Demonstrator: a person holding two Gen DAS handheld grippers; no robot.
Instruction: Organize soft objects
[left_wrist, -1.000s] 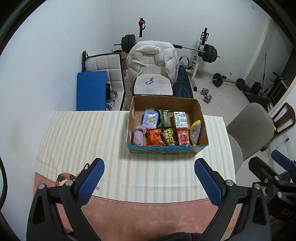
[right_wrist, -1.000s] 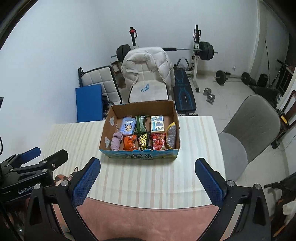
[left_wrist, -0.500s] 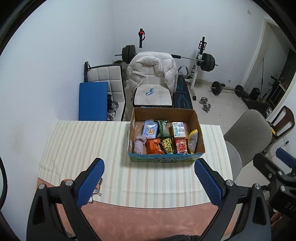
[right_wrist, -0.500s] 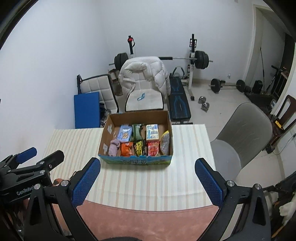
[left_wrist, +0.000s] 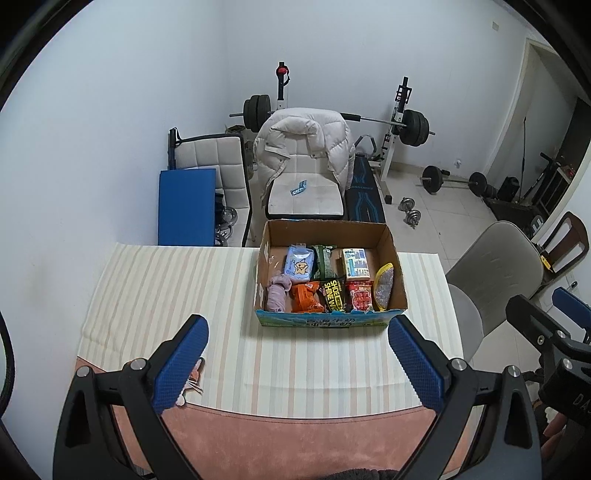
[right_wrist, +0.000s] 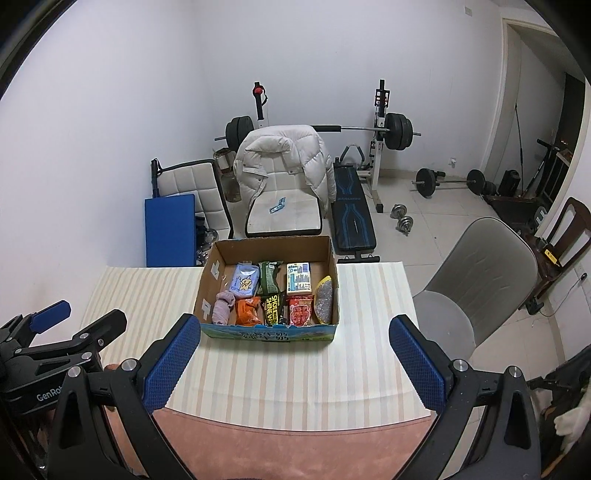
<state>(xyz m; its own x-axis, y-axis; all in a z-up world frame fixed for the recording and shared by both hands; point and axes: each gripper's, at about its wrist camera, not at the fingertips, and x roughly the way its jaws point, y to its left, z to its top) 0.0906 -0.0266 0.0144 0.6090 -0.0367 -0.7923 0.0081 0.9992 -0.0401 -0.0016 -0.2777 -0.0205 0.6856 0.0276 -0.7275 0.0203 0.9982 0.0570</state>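
Observation:
A cardboard box (left_wrist: 391, 242) (right_wrist: 321, 245) stands at the far middle of the striped table (left_wrist: 177, 288) (right_wrist: 369, 306). It holds several soft items: a lilac cloth (left_wrist: 277, 295) (right_wrist: 223, 308), a blue tissue pack (left_wrist: 299, 264) (right_wrist: 244, 282), an orange packet (left_wrist: 304, 297) (right_wrist: 248, 311), a red packet (left_wrist: 360, 299) (right_wrist: 301, 310). My left gripper (left_wrist: 299, 360) and my right gripper (right_wrist: 295, 358) are both open and empty, held high above the table's near edge. A small object (left_wrist: 194, 376) lies half hidden behind my left finger.
A grey chair (left_wrist: 495, 266) (right_wrist: 480, 266) stands right of the table. Behind the table are a chair with a white jacket (left_wrist: 306, 147) (right_wrist: 284, 155), a blue pad (left_wrist: 186, 206), and a weight bench with barbells (right_wrist: 384, 129). The pink table edge (right_wrist: 295, 443) is nearest.
Both grippers have risen and drawn back from the table, so the box looks smaller and farther. Both stay open. The box has not moved.

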